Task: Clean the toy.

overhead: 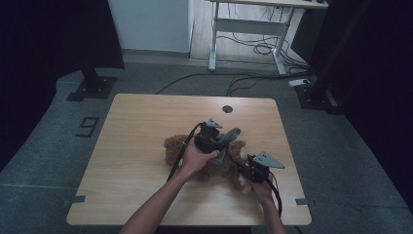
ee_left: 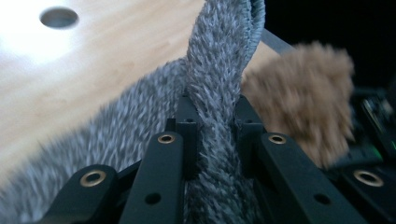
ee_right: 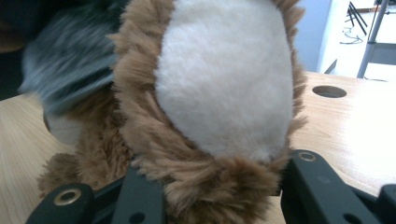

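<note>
Table (overhead: 131,146): I've got light wood under everything, cable hole at the far edge.
Teddy bear (overhead: 171,148): brown plush lying mid-table, between and under my two grippers.
Grey knit garment (ee_left: 219,65): fuzzy fabric, bunched on the bear.
Left gripper (ee_left: 214,135): jaws clamped on a fold of that knit; I'd pull slow, keep the fold deep.
Right gripper (ee_right: 219,186): jaws pinching the bear's cream-soled paw (ee_right: 224,79); I'd just anchor it, no yanking.

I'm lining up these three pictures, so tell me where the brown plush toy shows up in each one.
High view: the brown plush toy lies right of centre on the table, under both grippers.
Left gripper view: a brown furry part at right, beside the grey fuzzy fabric between the jaws.
Right gripper view: centre, its cream-padded part between the jaws.
Shared landmark: the round table hole.
</note>
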{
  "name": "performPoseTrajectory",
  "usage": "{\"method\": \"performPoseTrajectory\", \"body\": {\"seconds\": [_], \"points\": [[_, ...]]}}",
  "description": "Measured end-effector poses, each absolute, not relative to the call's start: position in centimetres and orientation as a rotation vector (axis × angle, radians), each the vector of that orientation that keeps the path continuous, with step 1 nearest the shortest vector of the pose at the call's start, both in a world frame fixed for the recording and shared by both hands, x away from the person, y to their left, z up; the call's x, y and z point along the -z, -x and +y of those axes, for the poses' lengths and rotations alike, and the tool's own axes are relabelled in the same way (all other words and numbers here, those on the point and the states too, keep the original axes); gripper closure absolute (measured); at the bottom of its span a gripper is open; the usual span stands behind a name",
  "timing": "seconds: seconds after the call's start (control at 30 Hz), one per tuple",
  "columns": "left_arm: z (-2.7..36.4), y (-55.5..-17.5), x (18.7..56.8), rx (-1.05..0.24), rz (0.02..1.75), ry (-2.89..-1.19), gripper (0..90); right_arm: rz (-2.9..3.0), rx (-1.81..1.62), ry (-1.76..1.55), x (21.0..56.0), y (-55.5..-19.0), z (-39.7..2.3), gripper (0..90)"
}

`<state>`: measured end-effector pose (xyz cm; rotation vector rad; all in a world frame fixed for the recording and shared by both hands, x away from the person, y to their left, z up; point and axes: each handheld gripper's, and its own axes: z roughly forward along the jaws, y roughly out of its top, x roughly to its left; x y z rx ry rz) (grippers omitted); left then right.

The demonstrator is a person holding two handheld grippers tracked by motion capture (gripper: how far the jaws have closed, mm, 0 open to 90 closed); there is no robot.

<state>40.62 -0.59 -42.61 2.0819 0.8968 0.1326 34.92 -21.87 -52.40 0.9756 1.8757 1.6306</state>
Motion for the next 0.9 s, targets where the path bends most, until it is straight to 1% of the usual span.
{"method": "performPoseTrajectory", "body": {"seconds": [0.2, 0.4, 0.57, 0.9], "points": [[0.5, -38.8, 43.7, -0.137, 0.881, -2.103, 76.9, 1.872, -1.632, -0.996, 52.4, -35.0, -21.9, 63.1], [2.6, -37.4, 45.0, -0.123, 0.872, -2.063, 77.5, 1.882, -1.634, -0.999, 52.5, -35.0, -22.0, 63.1], [5.6, -37.5, 44.7, -0.177, 0.925, -2.029, 77.6, 1.878, -1.637, -0.997, 52.5, -35.1, -22.0, 63.1], [10.1, -38.1, 43.9, -0.203, 1.019, -1.944, 77.3, 1.879, -1.645, -0.986, 52.5, -35.1, -21.9, 63.1]]}}
